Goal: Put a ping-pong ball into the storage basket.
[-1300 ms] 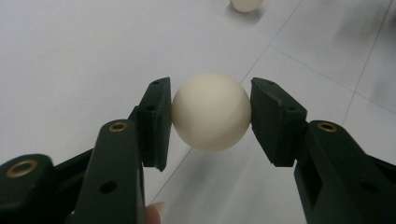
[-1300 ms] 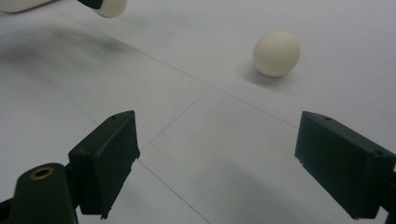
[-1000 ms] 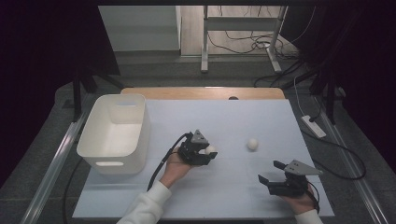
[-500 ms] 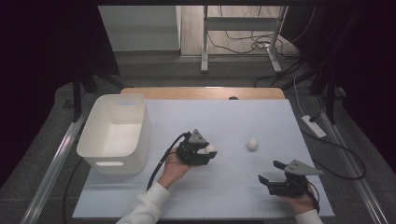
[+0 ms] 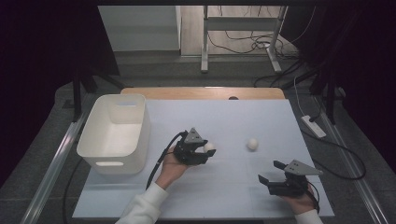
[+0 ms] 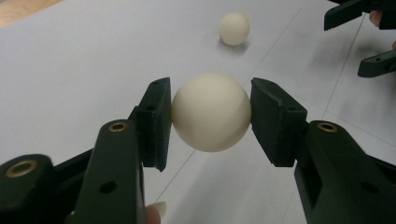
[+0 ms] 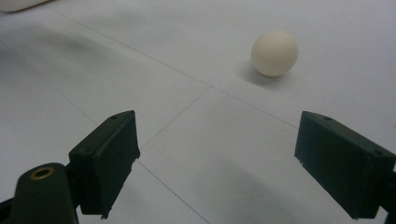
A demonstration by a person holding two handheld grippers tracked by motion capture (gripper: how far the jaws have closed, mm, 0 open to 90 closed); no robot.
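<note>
Left gripper view: left gripper [image 6: 211,112] jaws clamp cream ball [image 6: 211,112]; right gripper [image 7: 231,161] jaws wide, empty.

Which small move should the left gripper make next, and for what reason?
Probably lift and carry toward the white plastic basket. The left gripper already has its pads pressed on both sides of the cream round ball, so the grip seems secure. The basket stands open beside that hand, while the second cream ball lies free on the table.

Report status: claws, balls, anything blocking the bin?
Left claw shut on held ball. Right claw open, empty, short of loose ball. White bin left of held ball, path looks clear.
</note>
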